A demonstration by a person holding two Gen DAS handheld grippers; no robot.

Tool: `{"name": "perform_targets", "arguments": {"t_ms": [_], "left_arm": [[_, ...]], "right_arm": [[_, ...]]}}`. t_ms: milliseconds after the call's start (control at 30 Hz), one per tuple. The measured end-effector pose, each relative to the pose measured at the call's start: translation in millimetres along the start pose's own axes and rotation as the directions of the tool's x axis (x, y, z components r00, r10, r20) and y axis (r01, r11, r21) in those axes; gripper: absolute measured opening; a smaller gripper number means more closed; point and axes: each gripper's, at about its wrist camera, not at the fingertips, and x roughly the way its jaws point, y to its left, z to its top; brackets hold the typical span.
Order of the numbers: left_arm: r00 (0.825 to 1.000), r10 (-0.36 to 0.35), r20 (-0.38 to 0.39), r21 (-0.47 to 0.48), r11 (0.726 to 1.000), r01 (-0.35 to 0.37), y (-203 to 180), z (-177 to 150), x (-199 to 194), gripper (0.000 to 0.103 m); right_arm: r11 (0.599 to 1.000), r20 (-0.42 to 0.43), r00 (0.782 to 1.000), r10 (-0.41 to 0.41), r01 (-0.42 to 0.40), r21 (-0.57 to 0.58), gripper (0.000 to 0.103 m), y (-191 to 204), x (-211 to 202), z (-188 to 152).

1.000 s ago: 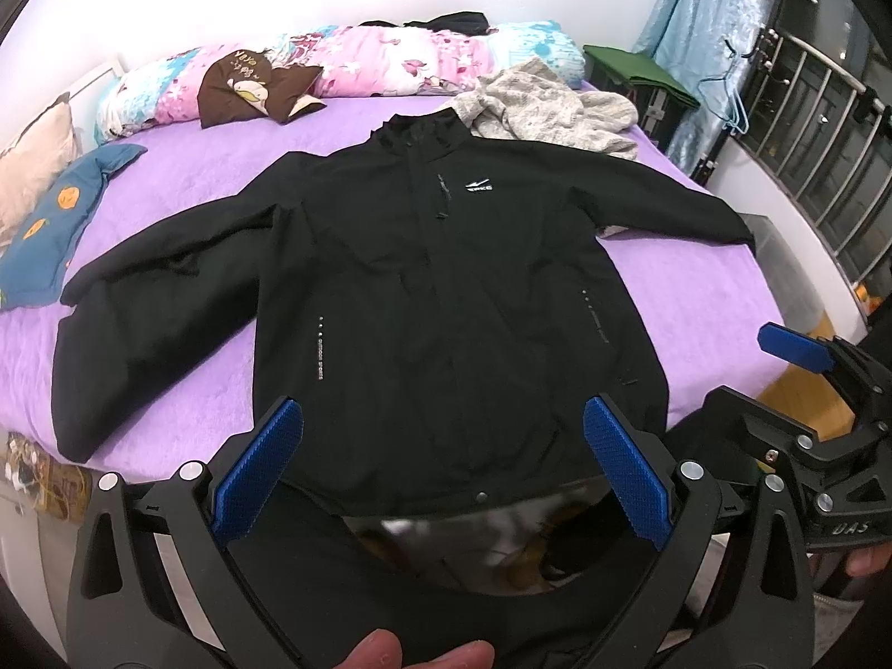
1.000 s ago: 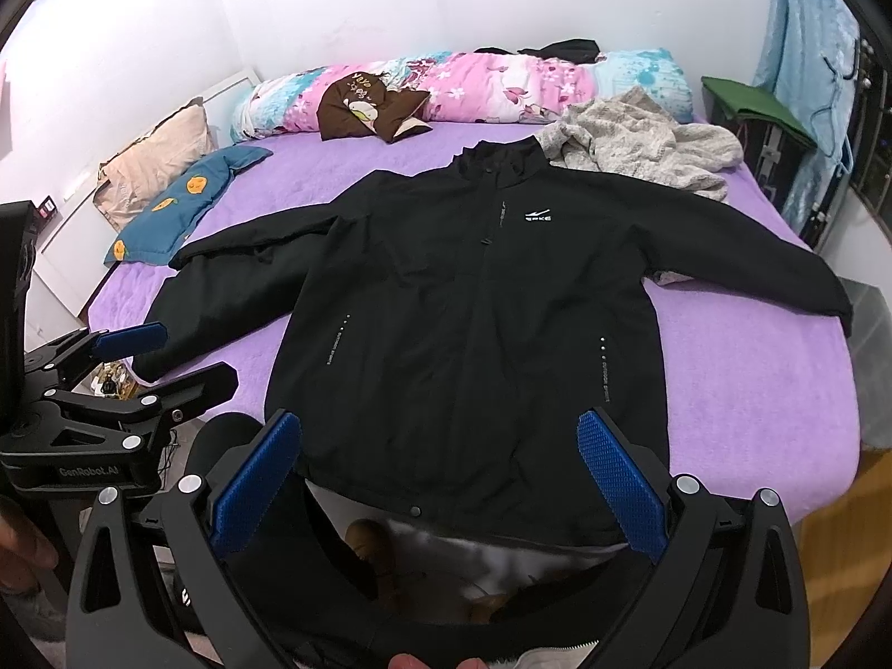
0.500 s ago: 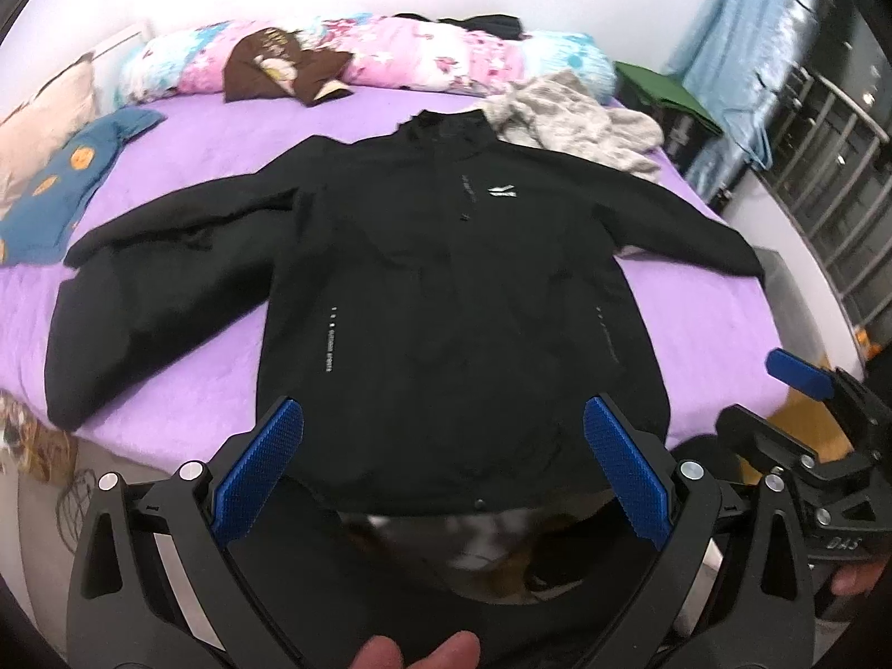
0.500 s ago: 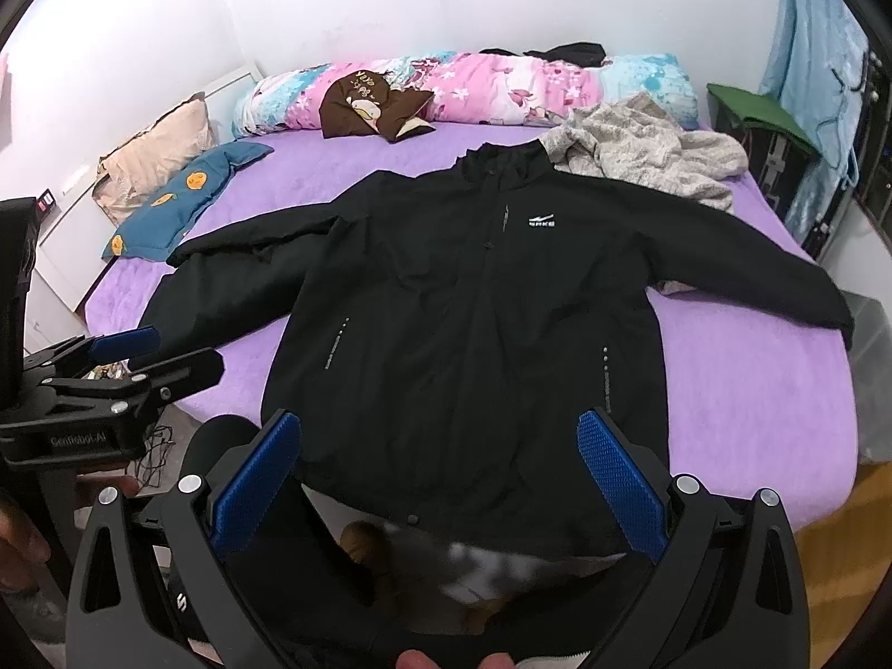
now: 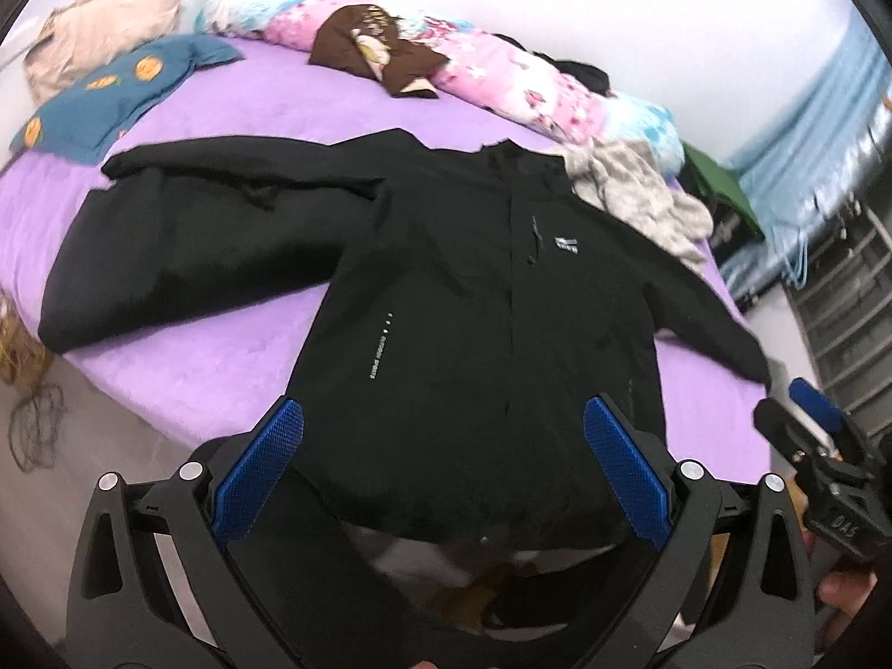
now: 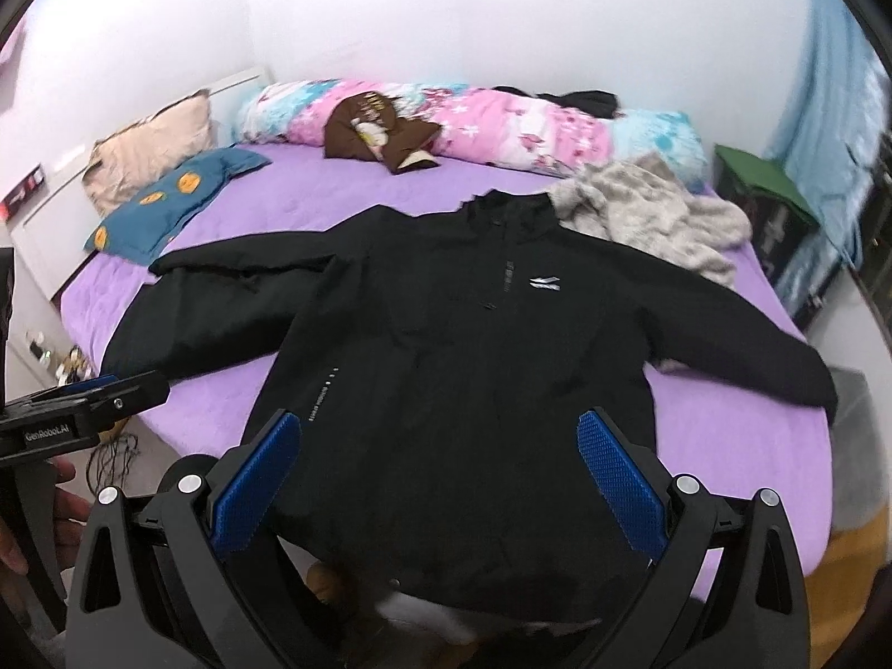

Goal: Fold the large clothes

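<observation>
1. Right now both claws hang above the near edge of the bed, nothing between their blue pads: the left claw [image 5: 443,468] is spread wide, and the right claw [image 6: 440,476] is just as wide apart. Neither touches cloth.
2. The black jacket [image 6: 457,390] lies face up and zipped on the purple bed [image 6: 741,446], hem nearest and overhanging the bed's edge a little, collar at the far end.
3. I'd say the step in hand is the first fold, so pick one sleeve. The left sleeve [image 5: 184,256] is rumpled and doubled on itself; smooth it out before bringing it across the chest.
4. The right sleeve [image 6: 741,351] lies straighter, reaching toward the bed's right edge; pinch it near the cuff, not mid-arm, or it will sag.
5. Farther off, the grey garment [image 6: 646,217] touches the jacket's right shoulder. Keep the fold clear of it, or it may drag along.
</observation>
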Motion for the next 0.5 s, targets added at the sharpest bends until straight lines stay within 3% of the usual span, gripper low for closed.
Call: {"name": "perform_targets", "arguments": {"t_ms": [233,500], "left_arm": [[1.000,-0.011,0.005,-0.089,0.996,0.012,41,6,5,0.097],[0.999,-0.054,0.002,-0.228,0.972,0.052,96,13,20,0.097]], "right_arm": [[0.995,-0.062,0.996,0.067,-0.071,-0.067,0.098,37,41,21],[0.962,-0.037,0.996,0.084,-0.091,-0.259,0.098,107,90,68]]}}
